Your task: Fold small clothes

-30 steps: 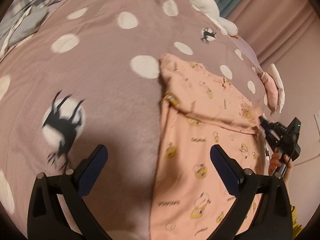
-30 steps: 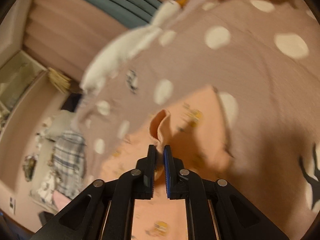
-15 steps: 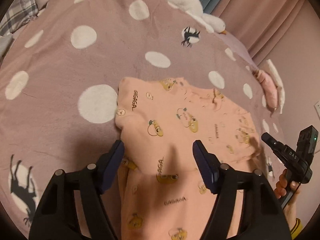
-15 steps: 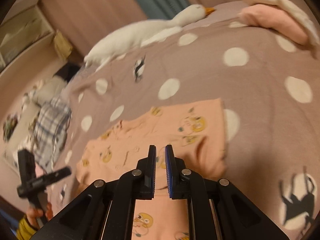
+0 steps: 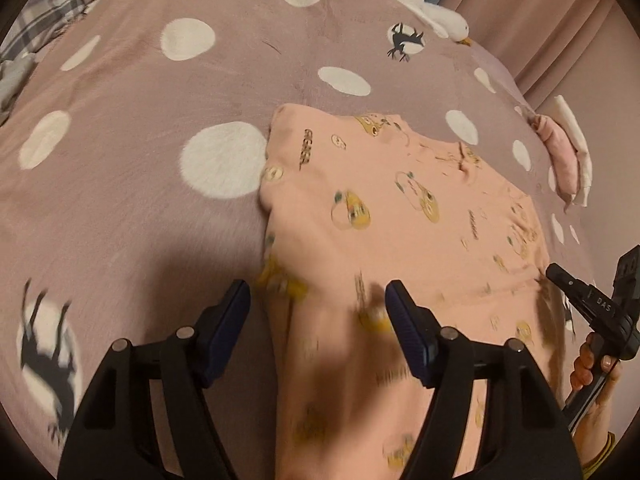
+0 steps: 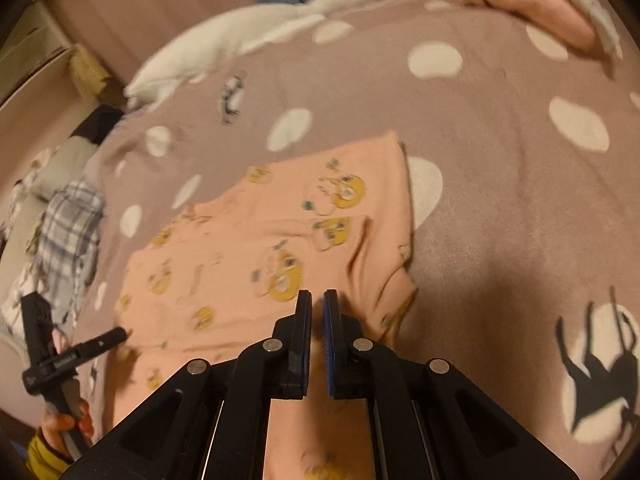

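Peach garment spread on the bed, both tongs held over it

At lower centre, the left tongs (image 5: pixel 318 304) are seen parted, empty, over the peach garment (image 5: pixel 400 208); the right tongs (image 6: pixel 317 312) are closed on nothing. Beyond, the dotted blanket (image 5: pixel 160 128) carries a goose toy (image 6: pixel 256 28).

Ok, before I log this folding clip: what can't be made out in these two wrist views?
- Near end of the peach garment: left wrist view, motion-blurred and cut off by the bottom edge behind the left gripper.
- Same end in the right wrist view: covered by the right gripper.
- Layers under the fold: hidden by the top layer.
- Small lettering printed on the garment: too blurred to read.
- Plaid cloth: blurred, cropped at the frame rim.
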